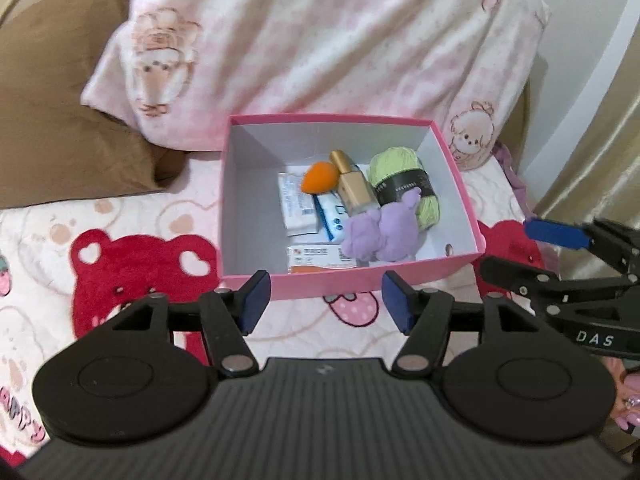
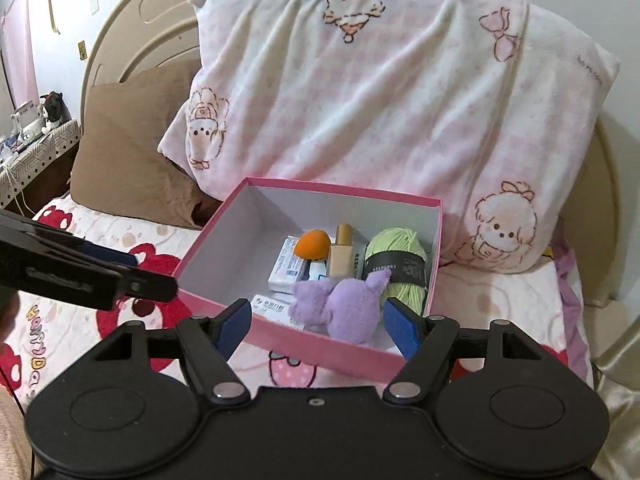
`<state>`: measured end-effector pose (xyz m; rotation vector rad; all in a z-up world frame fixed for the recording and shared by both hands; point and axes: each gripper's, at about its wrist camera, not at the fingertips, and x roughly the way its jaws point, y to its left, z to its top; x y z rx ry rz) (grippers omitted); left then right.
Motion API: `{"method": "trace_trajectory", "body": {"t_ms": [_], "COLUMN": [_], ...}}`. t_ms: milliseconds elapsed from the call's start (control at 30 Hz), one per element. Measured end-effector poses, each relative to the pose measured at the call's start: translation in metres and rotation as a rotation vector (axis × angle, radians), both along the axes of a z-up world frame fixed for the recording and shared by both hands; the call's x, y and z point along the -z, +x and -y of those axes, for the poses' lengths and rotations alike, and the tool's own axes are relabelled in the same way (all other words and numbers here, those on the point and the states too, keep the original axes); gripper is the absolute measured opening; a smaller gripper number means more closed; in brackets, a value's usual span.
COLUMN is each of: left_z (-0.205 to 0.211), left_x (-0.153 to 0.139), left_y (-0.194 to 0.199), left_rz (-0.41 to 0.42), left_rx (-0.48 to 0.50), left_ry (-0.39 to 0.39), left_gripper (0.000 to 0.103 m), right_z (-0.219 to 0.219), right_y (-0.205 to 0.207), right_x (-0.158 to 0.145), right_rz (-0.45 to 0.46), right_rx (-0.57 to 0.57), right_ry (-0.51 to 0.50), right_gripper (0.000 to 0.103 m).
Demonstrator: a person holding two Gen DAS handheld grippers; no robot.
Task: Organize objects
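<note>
You are working in a home bedroom: a curved headboard (image 2: 132, 12), pink cartoon pillow (image 2: 384, 92) and bear-print bedspread (image 1: 132, 264) are showing.

Pink box (image 1: 376, 280), purple plush (image 1: 380, 236), green yarn (image 1: 404, 176), orange sponge (image 1: 318, 177).

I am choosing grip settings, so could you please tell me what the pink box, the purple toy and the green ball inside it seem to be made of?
Pink box: probably cardboard, matte, with thin straight walls and white inside.
Purple toy: plush fabric, fuzzy and soft-looking, likely stuffed.
Green ball: yarn, with visible wound strands and a dark paper-like band.
</note>
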<state>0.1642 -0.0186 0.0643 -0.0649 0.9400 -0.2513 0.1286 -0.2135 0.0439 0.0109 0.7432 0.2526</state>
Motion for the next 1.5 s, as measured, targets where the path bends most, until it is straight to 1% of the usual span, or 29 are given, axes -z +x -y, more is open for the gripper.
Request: {"method": "trace_trajectory", "body": {"t_ms": [33, 100, 167, 267, 367, 533, 633, 733, 867, 933, 1033, 1067, 1133, 1167, 1233, 1300, 1333, 1400, 1500], "left_z": [-0.005, -0.013, -0.023, -0.031, -0.034, -0.035, -0.033, -0.032, -0.029, -0.028, -0.026, -0.025, -0.025, -0.026, -0.027, -0.028, -0.029, -0.03, -0.029], "left_x": [-0.004, -0.01, -0.012, -0.01, -0.006, 0.006, 0.015, 0.021, 0.024, 0.023, 0.02, 0.02, 0.019, 0.019, 0.018, 0.016, 0.016, 0.016, 0.013], "left_y": [-0.006, -0.016, -0.026, -0.035, -0.045, -0.057, -0.057, -0.06, -0.067, -0.073, -0.082, -0.085, -0.088, -0.089, -0.093, -0.097, -0.099, -0.1, -0.106], "left_rz": [0.016, 0.034, 0.045, 0.049, 0.076, 0.057, 0.032, 0.021, 0.016, 0.018, 0.025, 0.025, 0.015, 0.013, 0.015, 0.024, 0.028, 0.025, 0.027], "left_rx": [-0.015, -0.03, -0.037, -0.049, -0.07, -0.072, -0.064, -0.066, -0.053, -0.041, -0.036, -0.036, -0.037, -0.041, -0.047, -0.054, -0.055, -0.056, -0.059], "left_ry": [0.008, 0.023, 0.014, 0.012, 0.039, 0.041, 0.04, 0.045, 0.052, 0.043, 0.051, 0.054, 0.052, 0.052, 0.062, 0.065, 0.063, 0.064, 0.075], "left_gripper": [0.065, 0.067, 0.07, 0.071, 0.071, 0.072, 0.073, 0.073, 0.074, 0.074, 0.074, 0.074, 0.074, 0.075, 0.08, 0.085, 0.087, 0.088, 0.093], "right_z": [0.0, 0.001, 0.002, 0.002, -0.001, -0.002, -0.008, -0.011, -0.016, -0.019, -0.021, -0.022, -0.022, -0.022, -0.02, -0.017, -0.016, -0.016, -0.014], "right_y": [-0.004, -0.01, -0.018, -0.029, -0.036, -0.045, -0.052, -0.057, -0.064, -0.068, -0.075, -0.077, -0.081, -0.082, -0.081, -0.079, -0.08, -0.083, -0.091], "right_x": [-0.002, -0.005, -0.009, -0.012, -0.008, -0.003, -0.003, -0.002, 0.001, 0.001, 0.001, 0.0, 0.0, 0.001, 0.003, 0.006, 0.008, 0.009, 0.007], "right_rz": [-0.002, -0.008, -0.005, 0.0, 0.012, -0.002, 0.022, 0.022, 0.002, -0.012, -0.024, -0.02, -0.01, -0.009, -0.016, -0.049, -0.063, -0.065, -0.065], "right_rx": [0.011, 0.015, 0.021, 0.026, 0.028, 0.036, 0.049, 0.058, 0.064, 0.062, 0.071, 0.076, 0.08, 0.087, 0.13, 0.166, 0.173, 0.171, 0.17], "right_ry": [0.001, 0.005, -0.001, -0.022, -0.065, -0.026, -0.062, -0.053, -0.045, -0.041, -0.034, -0.031, -0.032, -0.04, -0.052, -0.056, -0.057, -0.057, -0.023], "right_gripper": [0.077, 0.077, 0.077, 0.078, 0.08, 0.08, 0.08, 0.08, 0.08, 0.08, 0.08, 0.081, 0.09, 0.091, 0.094, 0.096, 0.096, 0.096, 0.096]}}
